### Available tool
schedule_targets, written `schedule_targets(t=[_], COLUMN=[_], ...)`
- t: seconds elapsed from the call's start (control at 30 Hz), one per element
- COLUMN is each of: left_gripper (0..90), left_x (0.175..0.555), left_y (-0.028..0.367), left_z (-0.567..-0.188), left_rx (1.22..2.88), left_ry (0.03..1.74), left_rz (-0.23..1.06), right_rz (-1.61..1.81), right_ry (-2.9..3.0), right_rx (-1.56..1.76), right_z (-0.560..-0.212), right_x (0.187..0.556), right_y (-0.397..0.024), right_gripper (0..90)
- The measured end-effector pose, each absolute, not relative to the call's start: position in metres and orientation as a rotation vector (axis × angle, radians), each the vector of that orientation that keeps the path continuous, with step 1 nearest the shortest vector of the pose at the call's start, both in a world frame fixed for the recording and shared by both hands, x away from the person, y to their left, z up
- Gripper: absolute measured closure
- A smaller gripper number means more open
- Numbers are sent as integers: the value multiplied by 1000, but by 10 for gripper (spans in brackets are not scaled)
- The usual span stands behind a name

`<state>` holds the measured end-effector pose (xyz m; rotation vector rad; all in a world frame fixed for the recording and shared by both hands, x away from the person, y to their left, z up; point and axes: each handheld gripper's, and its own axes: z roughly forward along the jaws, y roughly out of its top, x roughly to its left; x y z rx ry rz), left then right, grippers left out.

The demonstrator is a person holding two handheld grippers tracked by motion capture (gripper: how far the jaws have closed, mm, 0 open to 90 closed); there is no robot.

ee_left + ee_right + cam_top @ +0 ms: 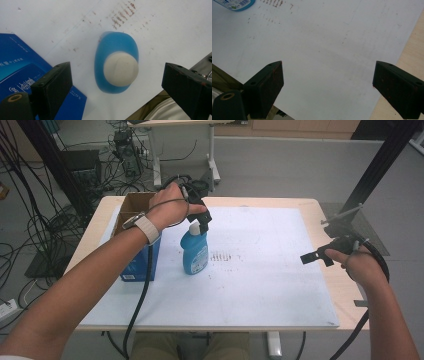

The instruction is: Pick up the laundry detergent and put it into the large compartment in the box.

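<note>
The left gripper (117, 82) hovers wide open directly above the blue plastic bottle with a white cap (117, 66), which stands just beside the blue cardboard box (135, 255). Closing off-centre could tip the bottle. The right gripper (320, 256), also open, idles well apart from the bottle.

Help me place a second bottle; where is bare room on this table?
The white sheet is bare from the blue bottle across to the right gripper. The far left is crowded: blue box, bottle, left gripper.
</note>
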<state>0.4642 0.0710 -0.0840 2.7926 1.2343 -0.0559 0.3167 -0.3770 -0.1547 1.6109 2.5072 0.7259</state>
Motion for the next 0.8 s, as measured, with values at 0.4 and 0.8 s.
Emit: schedule_targets(t=[0.4,0.8], left_gripper=[100,100], left_x=[464,464], left_y=[72,72], left_z=[-84,-84], left_rx=[2785,2786], left_ry=[1238,1236], left_rz=[-55,-55], right_rz=[726,729], right_ry=[2510,2509], right_rx=[1610,1611], right_z=[-155,-155], right_x=[318,317], right_y=[-376,-376], right_gripper=[99,99])
